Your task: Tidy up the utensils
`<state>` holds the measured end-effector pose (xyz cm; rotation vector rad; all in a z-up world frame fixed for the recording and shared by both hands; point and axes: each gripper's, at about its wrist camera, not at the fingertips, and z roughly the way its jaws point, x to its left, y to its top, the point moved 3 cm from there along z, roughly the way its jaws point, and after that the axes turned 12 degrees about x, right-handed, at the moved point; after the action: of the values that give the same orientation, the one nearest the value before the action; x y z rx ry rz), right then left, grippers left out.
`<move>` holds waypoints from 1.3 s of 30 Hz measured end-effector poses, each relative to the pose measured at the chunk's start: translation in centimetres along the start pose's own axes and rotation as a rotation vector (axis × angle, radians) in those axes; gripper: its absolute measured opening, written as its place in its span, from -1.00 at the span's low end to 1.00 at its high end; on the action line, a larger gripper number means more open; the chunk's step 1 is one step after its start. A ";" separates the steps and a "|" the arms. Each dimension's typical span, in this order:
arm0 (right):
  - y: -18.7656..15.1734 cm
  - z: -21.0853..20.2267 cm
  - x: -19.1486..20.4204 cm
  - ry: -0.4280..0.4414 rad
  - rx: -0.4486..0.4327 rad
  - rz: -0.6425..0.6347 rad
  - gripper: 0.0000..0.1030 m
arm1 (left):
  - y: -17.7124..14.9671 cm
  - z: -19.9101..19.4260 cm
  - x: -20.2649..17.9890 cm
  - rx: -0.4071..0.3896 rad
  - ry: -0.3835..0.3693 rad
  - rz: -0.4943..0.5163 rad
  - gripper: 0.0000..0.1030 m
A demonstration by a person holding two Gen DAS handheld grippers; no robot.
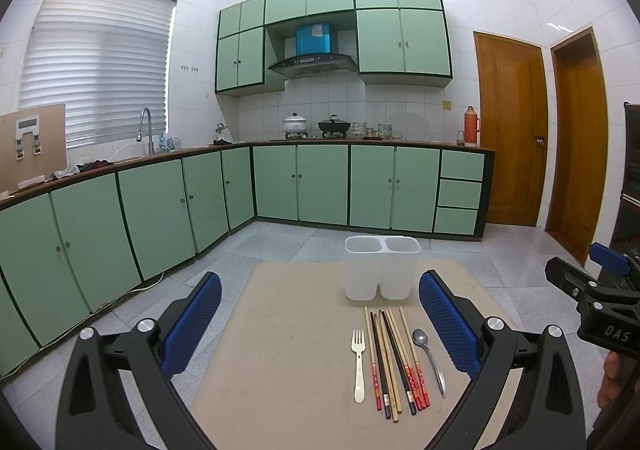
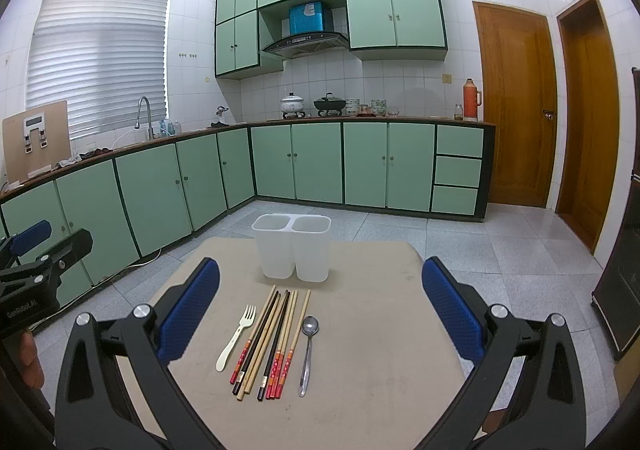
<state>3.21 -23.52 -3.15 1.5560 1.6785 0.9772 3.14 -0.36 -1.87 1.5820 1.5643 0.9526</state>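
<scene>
A beige table (image 1: 304,350) (image 2: 360,330) carries a white two-compartment utensil holder (image 1: 382,268) (image 2: 291,248) standing upright at its far side. Both compartments appear unfilled as far as their rims show.

Nearer than the holder, the utensils lie flat in a row, handles toward the cameras. At the left lies a cream plastic fork (image 1: 359,366) (image 2: 236,338), tines pointing to the holder. Just beside it, a loose bundle of chopsticks (image 1: 396,362) (image 2: 268,342) lies in the middle, mixing pale wood, dark, and red-ended pieces, several touching or crossing. At the right lies a metal spoon (image 1: 430,356) (image 2: 307,354), bowl toward the holder, apart from the bundle.

The left gripper (image 1: 320,330) is spread wide, its blue-padded fingers (image 1: 192,324) flanking the table and grasping nothing. The right gripper (image 2: 320,314) is likewise spread wide, its blue pads (image 2: 452,314) either side of the utensils, holding nothing. Each gripper hangs above the near table edge, clear of all items.

Green kitchen cabinets (image 1: 300,182) (image 2: 320,162) line the far walls.
</scene>
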 end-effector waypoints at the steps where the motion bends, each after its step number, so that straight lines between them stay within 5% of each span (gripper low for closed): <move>1: 0.0 0.0 0.0 0.000 0.000 0.000 0.91 | -0.1 0.0 0.0 0.000 0.000 0.000 0.88; 39: 0.0 0.0 0.1 0.003 0.000 0.001 0.91 | 0.2 0.5 0.9 0.000 0.001 0.000 0.88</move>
<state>3.17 -23.43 -3.10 1.5560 1.6798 0.9809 3.70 0.51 -1.88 1.5822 1.5652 0.9536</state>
